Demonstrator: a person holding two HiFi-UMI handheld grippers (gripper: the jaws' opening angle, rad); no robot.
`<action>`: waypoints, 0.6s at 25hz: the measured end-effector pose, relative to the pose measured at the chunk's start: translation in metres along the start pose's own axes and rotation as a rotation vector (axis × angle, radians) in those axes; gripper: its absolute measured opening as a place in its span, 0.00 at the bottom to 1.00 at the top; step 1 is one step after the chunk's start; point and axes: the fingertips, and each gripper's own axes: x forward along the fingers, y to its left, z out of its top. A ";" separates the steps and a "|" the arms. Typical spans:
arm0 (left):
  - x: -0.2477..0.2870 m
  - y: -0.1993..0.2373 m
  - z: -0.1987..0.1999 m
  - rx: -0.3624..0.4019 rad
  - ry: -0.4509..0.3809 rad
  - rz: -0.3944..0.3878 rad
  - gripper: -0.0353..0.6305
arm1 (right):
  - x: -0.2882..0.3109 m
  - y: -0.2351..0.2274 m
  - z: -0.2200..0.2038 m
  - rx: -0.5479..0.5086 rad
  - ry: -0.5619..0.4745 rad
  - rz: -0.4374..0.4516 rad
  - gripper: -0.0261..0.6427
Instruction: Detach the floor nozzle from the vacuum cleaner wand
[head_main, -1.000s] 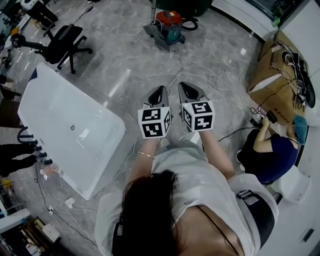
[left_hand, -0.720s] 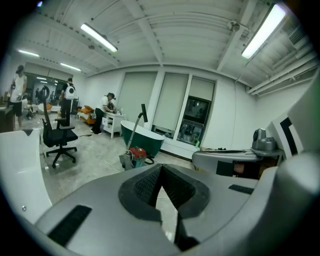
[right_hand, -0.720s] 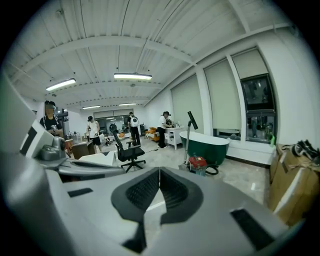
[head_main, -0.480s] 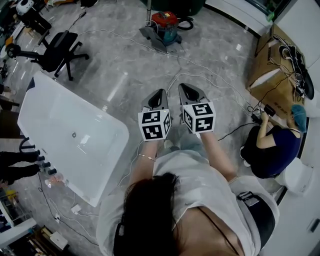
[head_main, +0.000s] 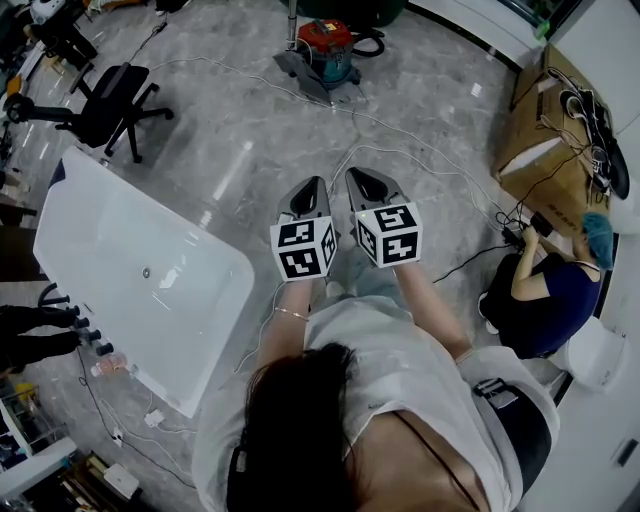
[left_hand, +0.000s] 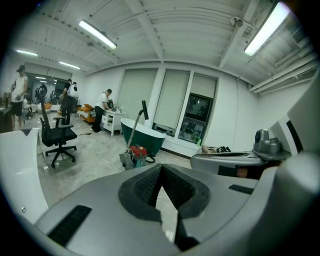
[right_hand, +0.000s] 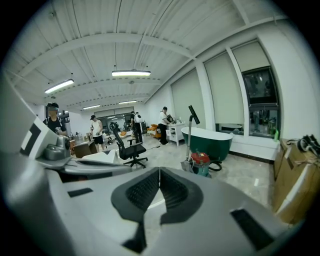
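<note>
A red canister vacuum (head_main: 328, 42) stands on the floor far ahead. Its grey floor nozzle (head_main: 296, 66) lies at its left, with the wand (left_hand: 138, 126) rising from the nozzle. The right gripper view shows the same vacuum (right_hand: 202, 161), nozzle (right_hand: 186, 166) and wand (right_hand: 190, 134). My left gripper (head_main: 312, 186) and right gripper (head_main: 357, 178) are held side by side in front of the person's body, well short of the vacuum. Both are shut with nothing between the jaws (left_hand: 161, 168) (right_hand: 159, 170).
A white bathtub (head_main: 95, 235) lies at the left and an office chair (head_main: 105, 100) beyond it. At the right a person (head_main: 545, 295) crouches beside a cardboard box (head_main: 545, 150). White cables (head_main: 400, 150) cross the floor. A green bathtub (right_hand: 210, 136) stands behind the vacuum.
Both grippers have shifted slightly to the left and forward in the head view, still shut and side by side. The floor scene has slid a little with the person's movement.
</note>
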 end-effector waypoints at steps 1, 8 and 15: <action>0.005 -0.001 0.000 0.000 0.003 0.001 0.06 | 0.003 -0.003 0.001 -0.002 0.002 0.006 0.06; 0.040 -0.004 0.008 0.004 0.021 0.012 0.06 | 0.028 -0.031 0.009 0.008 0.011 0.022 0.06; 0.080 -0.003 0.025 0.004 0.034 0.023 0.06 | 0.057 -0.070 0.021 0.019 0.028 0.020 0.06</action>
